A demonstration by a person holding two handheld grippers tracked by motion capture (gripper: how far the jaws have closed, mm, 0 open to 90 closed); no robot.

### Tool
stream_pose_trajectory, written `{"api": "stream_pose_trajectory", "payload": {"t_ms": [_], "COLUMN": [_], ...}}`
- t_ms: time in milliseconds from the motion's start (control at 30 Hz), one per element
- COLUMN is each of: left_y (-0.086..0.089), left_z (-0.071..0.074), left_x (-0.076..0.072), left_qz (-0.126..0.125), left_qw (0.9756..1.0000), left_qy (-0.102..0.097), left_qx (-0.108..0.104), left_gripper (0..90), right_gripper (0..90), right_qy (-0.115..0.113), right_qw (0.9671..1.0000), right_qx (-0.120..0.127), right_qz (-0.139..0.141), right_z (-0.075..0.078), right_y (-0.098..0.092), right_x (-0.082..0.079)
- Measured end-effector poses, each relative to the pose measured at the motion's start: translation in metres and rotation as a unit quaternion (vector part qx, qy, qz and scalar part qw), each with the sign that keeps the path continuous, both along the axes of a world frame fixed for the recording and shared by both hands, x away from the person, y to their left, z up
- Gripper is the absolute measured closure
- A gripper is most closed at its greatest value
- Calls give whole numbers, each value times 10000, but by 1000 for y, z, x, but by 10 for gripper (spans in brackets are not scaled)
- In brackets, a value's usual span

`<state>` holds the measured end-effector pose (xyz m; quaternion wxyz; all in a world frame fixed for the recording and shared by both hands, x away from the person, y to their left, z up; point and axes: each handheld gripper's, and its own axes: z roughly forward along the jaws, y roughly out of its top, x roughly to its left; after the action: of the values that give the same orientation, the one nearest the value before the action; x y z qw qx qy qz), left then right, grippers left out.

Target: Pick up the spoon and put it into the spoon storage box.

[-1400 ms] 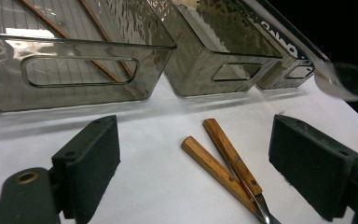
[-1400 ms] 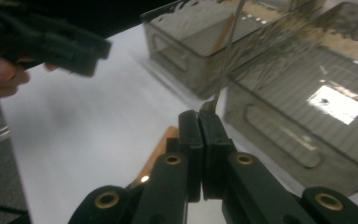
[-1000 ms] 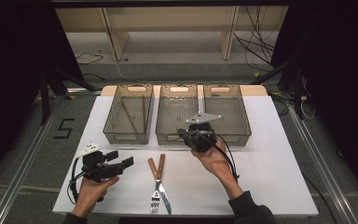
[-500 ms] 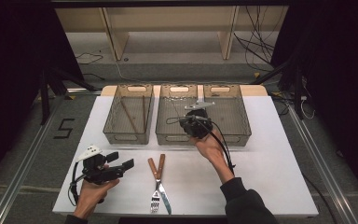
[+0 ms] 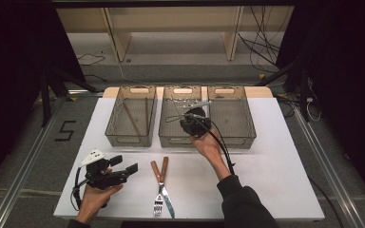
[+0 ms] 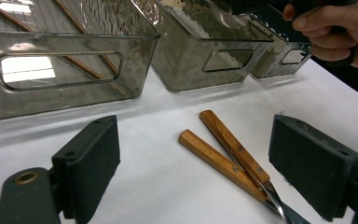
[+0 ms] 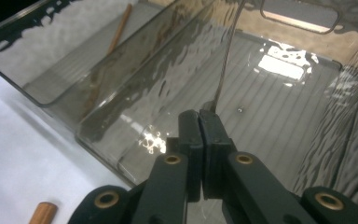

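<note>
My right gripper [image 5: 190, 113] hangs over the middle grey bin [image 5: 180, 140], held by a hand. In the right gripper view it [image 7: 199, 114] is shut on the end of a thin metal utensil [image 7: 226, 60] that slants up over the bin's ribbed floor. I cannot tell which kind of utensil it is. My left gripper [image 5: 126, 170] rests low at the table's front left, open with nothing between its fingers [image 6: 88, 163]. A fork and a knife with wooden handles [image 5: 160, 185] lie on the white table, just right of it and ahead of its jaws [image 6: 223, 154].
Three see-through grey bins stand in a row at the back. The left bin [image 5: 123, 137] holds two brown chopsticks [image 5: 133, 118]. The right bin [image 5: 247, 137] looks bare. The white table [image 5: 275, 180] has free room at the front right.
The right gripper has moved away from the table's front, out over the middle bin, with the metal utensil in it. The left gripper has stayed put.
</note>
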<state>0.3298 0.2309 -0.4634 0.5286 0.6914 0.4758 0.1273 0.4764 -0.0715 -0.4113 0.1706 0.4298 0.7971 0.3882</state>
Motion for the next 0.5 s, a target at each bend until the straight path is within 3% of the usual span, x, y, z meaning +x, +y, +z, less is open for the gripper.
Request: {"api": "stream_pose_trajectory", "payload": {"t_ms": [500], "left_y": [-3], "left_z": [-1], "left_x": [0], "left_qz": [-20], "left_qw": [10000], "left_qy": [39], "left_qx": [20], "left_gripper": [159], "right_gripper": [874], "right_qy": [198], "right_qw": [9997], "right_qx": [-18], "right_qz": [-105], "right_z": [-11], "right_y": [6], "right_x": [11]}}
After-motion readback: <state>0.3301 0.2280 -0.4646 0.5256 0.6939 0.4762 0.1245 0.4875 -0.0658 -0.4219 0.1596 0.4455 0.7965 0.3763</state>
